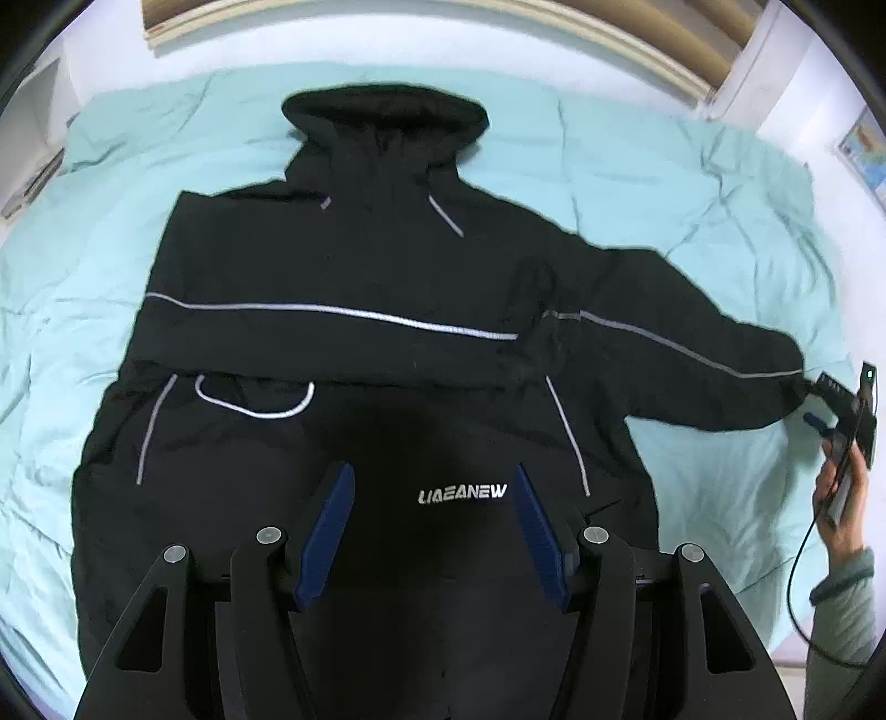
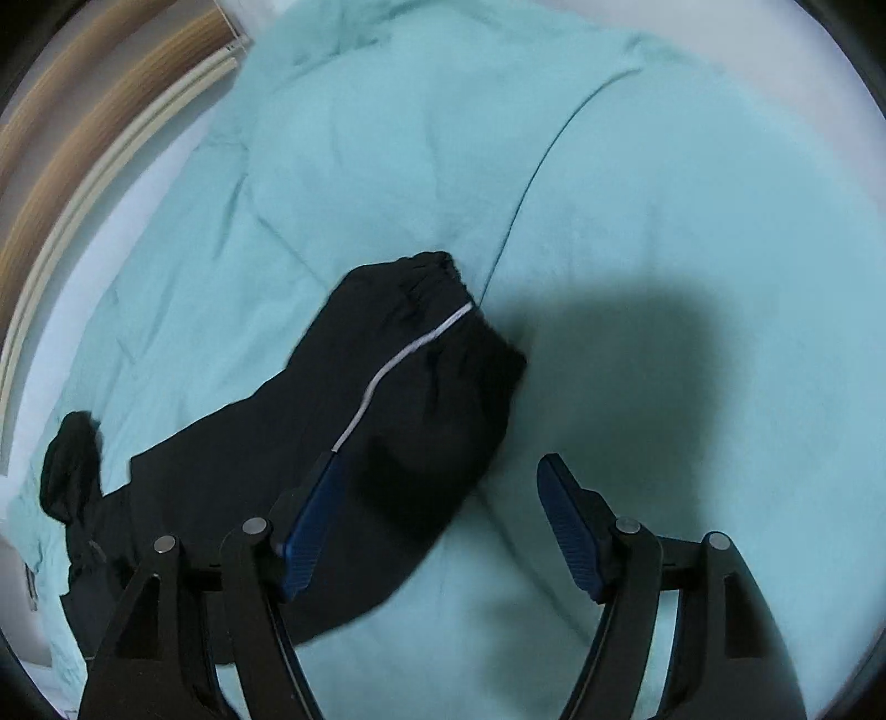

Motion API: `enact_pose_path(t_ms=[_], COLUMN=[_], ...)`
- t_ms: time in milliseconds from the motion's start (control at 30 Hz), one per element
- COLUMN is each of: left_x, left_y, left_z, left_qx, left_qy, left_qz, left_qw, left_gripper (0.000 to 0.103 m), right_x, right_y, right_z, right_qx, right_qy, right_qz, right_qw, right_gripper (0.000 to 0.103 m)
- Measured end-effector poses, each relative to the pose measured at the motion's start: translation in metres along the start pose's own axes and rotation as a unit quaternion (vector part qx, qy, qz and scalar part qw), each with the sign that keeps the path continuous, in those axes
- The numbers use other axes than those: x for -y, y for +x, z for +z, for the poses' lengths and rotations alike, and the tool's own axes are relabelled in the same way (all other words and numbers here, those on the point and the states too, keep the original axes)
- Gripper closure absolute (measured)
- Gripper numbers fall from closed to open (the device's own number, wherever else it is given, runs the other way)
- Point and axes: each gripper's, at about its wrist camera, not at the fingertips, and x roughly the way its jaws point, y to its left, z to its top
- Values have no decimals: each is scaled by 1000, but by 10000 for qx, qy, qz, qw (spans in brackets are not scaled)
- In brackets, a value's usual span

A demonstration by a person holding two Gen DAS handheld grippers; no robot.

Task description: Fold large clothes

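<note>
A black hooded jacket (image 1: 343,266) with grey reflective stripes lies flat on the bed, hood at the far end. One sleeve is folded across its body. The other sleeve (image 1: 692,354) stretches out to the right. My left gripper (image 1: 433,471) hovers open over the jacket's lower part beside the white logo, with nothing pinched between its blue pads. My right gripper (image 2: 437,459) stands open over the outstretched sleeve's cuff end (image 2: 421,354); its left finger (image 2: 315,509) is above the cloth, its right finger over bare bedding. In the left wrist view the right gripper (image 1: 841,399) sits at that cuff.
A wrinkled teal duvet (image 1: 664,183) covers the bed under the jacket. A wooden headboard (image 1: 637,44) and white wall run along the far side. A person's hand (image 1: 841,498) and grey sleeve with a black cable are at the right edge.
</note>
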Motion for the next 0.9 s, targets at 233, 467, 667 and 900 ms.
enact_pose_path(t_ms=[233, 467, 667, 900], left_x=[27, 45, 51, 37], left_y=[23, 44, 48, 53], left_z=[1, 8, 17, 27], left_qx=[-295, -472, -439, -452], left_qy=[272, 241, 387, 342], left_qz=[199, 105, 135, 37], left_qw=[9990, 9985, 9982, 9984], left_gripper=[42, 42, 42, 42], right_x=[2, -26, -27, -25], right_y=[43, 23, -32, 49], right_z=[14, 3, -8, -14], right_qx=[-24, 68, 788, -193], right_qy=[160, -500, -687, -583], right_qz=[28, 562, 468, -315], right_qw=[9999, 9971, 9934, 9976], right_gripper=[22, 88, 89, 89])
